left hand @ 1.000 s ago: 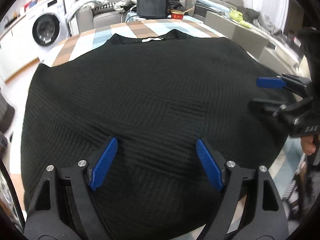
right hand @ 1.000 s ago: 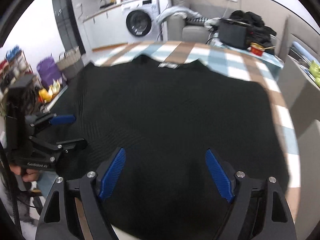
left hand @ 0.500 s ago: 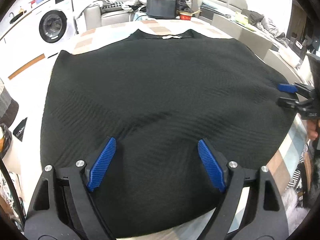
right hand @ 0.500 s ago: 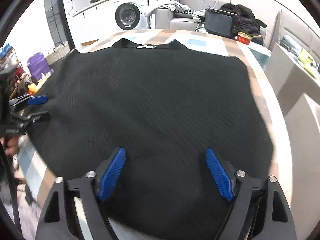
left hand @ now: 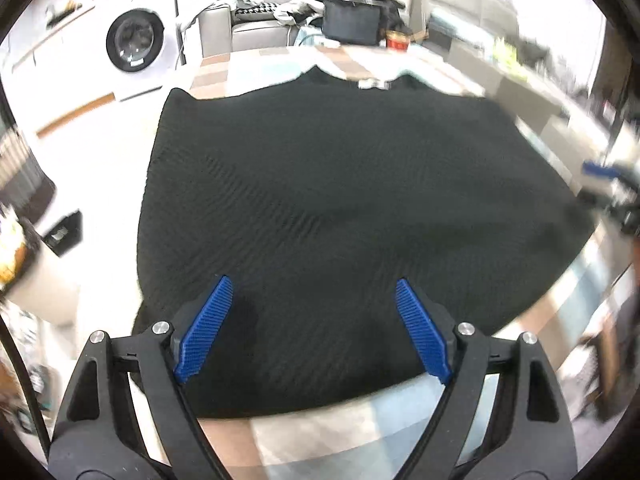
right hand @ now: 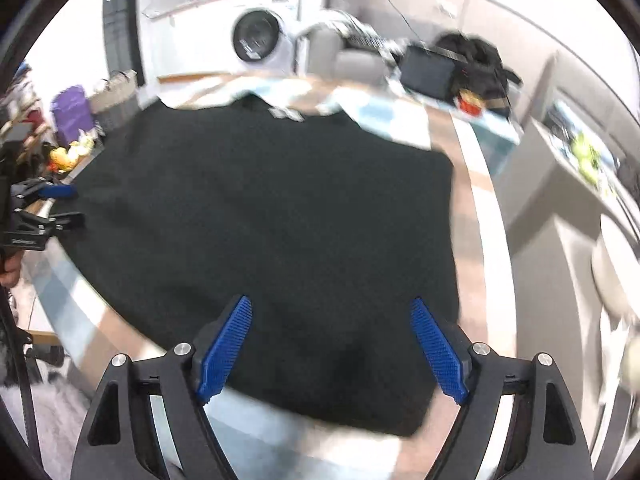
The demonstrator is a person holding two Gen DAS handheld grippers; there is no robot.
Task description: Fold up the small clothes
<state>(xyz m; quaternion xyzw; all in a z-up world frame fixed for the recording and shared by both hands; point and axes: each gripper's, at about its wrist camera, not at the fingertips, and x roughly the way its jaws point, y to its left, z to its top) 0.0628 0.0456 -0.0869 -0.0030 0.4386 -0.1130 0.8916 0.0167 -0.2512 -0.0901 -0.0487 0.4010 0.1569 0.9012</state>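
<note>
Black knit garment (left hand: 344,208) spread flat across a checked bench (right hand: 472,216), two open hand-held grippers above its near edge.

Covering most of the bench, neckline and white label (left hand: 373,85) at the far side, hem towards the cameras, one side hanging a little past the bench edge. Beyond the bench: a grey sofa (left hand: 248,28) heaped with clothes, a white washing machine (right hand: 260,38), a dark box (left hand: 351,22) and a small red tub (left hand: 398,41) at the far end. Left hand-held gripper (left hand: 312,328) – blue pads (left hand: 205,328) spread wide apart, nothing between them, over the hem. Right hand-held gripper (right hand: 332,350) – pads likewise well apart and empty, above the hem near the garment's other corner. Both views blurred.
</note>
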